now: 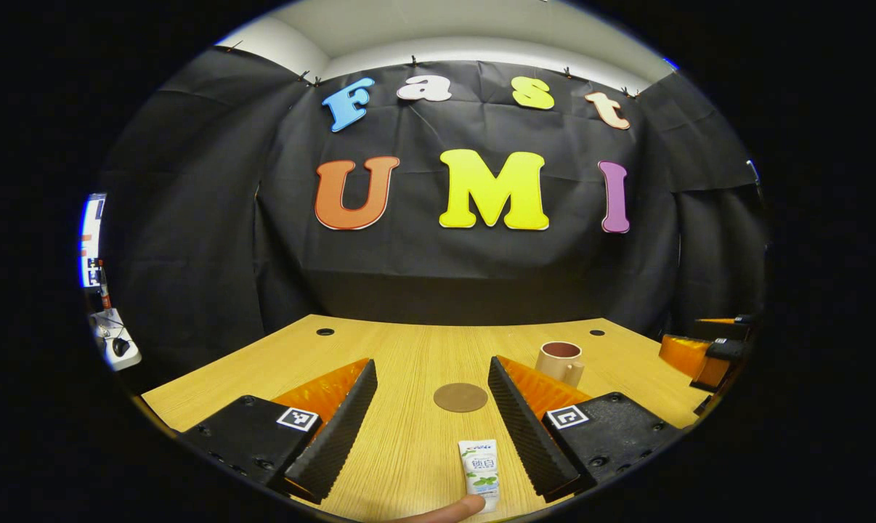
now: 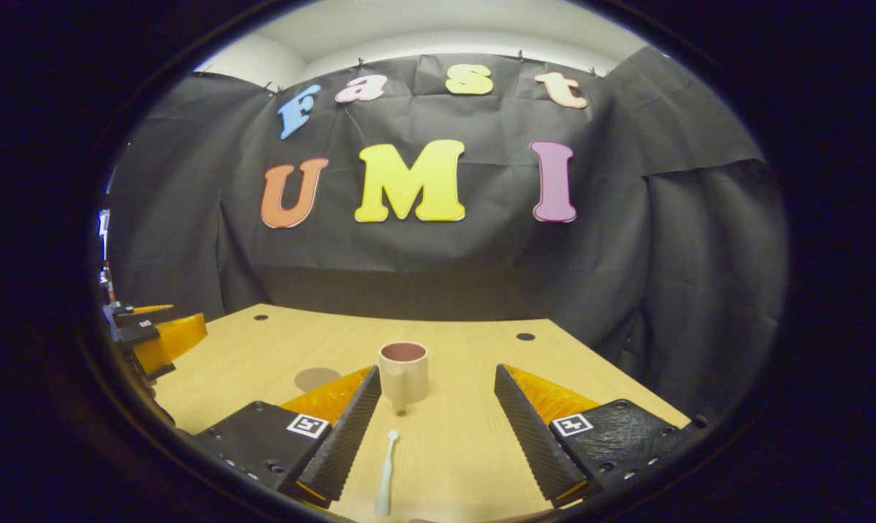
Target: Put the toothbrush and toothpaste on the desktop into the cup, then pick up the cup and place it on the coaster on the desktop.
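Note:
A white toothpaste tube (image 1: 480, 469) lies flat on the wooden desktop (image 1: 409, 356) between the fingers of my open left gripper (image 1: 438, 436), near their tips; a fingertip (image 1: 449, 512) touches its near end. Beyond it lies a round brown coaster (image 1: 460, 397), and a beige cup (image 1: 561, 362) stands upright farther right. In the right gripper view the cup (image 2: 404, 371) stands just ahead, handle toward me, and a white toothbrush (image 2: 386, 472) lies lengthwise between the fingers of my open right gripper (image 2: 438, 436). The coaster (image 2: 317, 378) sits left of the cup.
Small round cable holes (image 1: 325, 332) mark the desktop's far corners. Black cloth closes the booth behind the desk. The other gripper (image 1: 707, 356) hovers at the desk's right edge in the left gripper view, and at the left edge (image 2: 155, 334) in the right gripper view.

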A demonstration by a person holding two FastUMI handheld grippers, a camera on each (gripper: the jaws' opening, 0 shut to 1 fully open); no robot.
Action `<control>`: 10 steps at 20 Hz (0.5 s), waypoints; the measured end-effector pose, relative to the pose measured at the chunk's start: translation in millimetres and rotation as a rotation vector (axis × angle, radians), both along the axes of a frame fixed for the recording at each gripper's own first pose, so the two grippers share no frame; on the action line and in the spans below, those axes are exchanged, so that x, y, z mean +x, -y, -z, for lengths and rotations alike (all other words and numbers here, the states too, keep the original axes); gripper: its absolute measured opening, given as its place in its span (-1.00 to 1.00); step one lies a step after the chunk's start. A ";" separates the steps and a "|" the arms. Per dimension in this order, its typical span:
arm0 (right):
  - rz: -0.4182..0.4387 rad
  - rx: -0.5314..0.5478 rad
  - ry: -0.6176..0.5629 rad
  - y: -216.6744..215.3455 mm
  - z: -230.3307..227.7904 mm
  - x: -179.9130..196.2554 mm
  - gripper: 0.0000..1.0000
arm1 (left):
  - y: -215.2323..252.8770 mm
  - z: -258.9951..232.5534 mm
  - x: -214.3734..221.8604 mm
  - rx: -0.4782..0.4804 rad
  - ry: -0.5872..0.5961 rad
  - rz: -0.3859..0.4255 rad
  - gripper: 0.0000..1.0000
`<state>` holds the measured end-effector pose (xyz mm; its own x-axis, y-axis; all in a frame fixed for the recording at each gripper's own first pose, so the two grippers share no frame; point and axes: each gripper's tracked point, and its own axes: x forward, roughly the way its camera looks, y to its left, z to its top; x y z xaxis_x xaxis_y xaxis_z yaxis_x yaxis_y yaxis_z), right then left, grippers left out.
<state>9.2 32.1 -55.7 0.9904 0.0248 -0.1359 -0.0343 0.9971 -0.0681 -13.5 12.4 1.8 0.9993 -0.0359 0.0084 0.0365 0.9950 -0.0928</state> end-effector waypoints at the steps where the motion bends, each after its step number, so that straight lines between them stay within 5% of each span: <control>1: 0.002 -0.003 -0.015 -0.6 8.3 1.2 0.91 | 1.2 1.5 0.3 0.004 -0.002 0.001 0.96; 10: -0.022 0.010 -0.316 -22.3 115.5 17.7 0.82 | 7.3 25.0 1.1 0.016 -0.053 0.019 0.96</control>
